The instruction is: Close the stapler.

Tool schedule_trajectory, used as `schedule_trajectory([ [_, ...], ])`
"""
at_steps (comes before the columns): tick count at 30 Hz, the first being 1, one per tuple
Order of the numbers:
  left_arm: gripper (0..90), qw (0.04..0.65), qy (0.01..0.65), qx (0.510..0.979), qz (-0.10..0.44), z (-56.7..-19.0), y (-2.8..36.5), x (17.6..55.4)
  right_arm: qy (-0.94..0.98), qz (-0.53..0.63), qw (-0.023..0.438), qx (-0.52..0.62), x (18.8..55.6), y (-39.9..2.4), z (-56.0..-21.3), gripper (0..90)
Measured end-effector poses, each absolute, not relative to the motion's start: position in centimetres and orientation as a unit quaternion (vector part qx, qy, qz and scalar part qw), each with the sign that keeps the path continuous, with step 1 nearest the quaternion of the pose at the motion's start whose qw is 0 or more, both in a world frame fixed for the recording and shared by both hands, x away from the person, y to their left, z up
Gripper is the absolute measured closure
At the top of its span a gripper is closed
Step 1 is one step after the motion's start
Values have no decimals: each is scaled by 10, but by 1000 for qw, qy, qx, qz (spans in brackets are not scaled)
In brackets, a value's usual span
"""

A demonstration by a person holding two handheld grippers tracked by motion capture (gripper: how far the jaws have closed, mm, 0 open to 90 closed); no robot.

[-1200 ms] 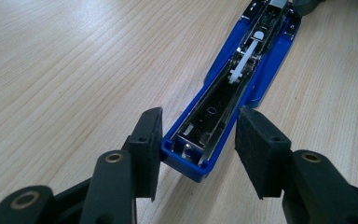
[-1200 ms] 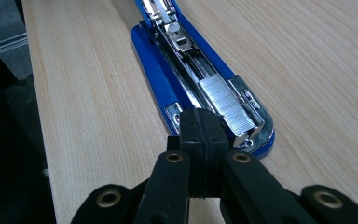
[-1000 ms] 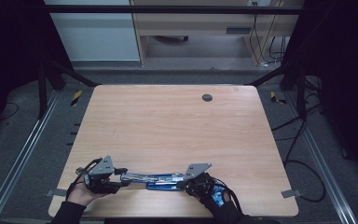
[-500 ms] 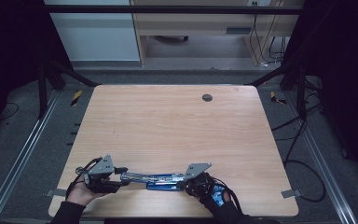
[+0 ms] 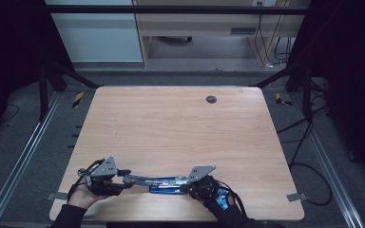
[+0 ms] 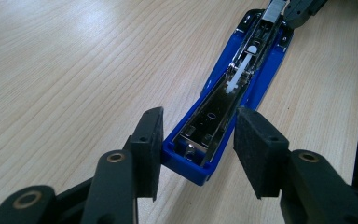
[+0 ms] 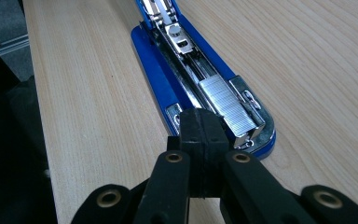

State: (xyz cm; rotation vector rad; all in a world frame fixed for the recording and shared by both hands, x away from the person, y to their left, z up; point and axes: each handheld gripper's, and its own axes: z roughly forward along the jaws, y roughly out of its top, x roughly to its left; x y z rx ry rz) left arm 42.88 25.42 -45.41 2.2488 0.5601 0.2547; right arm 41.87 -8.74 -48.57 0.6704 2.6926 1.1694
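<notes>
Your left tongs [image 6: 196,149] stand wide astride one end of the opened blue stapler [image 6: 235,84], pads not pressing; its long axis runs straight ahead to your right tongs [image 7: 200,133], pinched shut at the staple end

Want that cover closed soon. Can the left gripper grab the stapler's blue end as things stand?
Probably yes: the left gripper has its jaws open on either side of the stapler, nothing between them.
</notes>
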Motion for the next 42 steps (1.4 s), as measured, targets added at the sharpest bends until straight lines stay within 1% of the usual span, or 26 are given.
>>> schedule_trajectory([
  [6, 527, 396, 222, 886, 101, -454, 254, 428, 892, 390, 66, 219, 418, -86, -483, 900],
  [13, 528, 396, 221, 886, 102, -454, 254, 428, 881, 417, 70, 214, 418, -80, -471, 900],
  [19, 528, 396, 221, 886, 102, -454, 254, 428, 868, 447, 76, 205, 422, -59, -460, 900],
  [23, 528, 396, 220, 886, 102, -454, 254, 428, 861, 462, 72, 202, 424, -40, -455, 900],
  [28, 529, 396, 219, 886, 102, -454, 254, 428, 860, 464, 73, 199, 428, -17, -456, 900],
  [42, 530, 397, 220, 885, 102, -454, 254, 428, 854, 468, 64, 218, 434, 12, -466, 900],
])
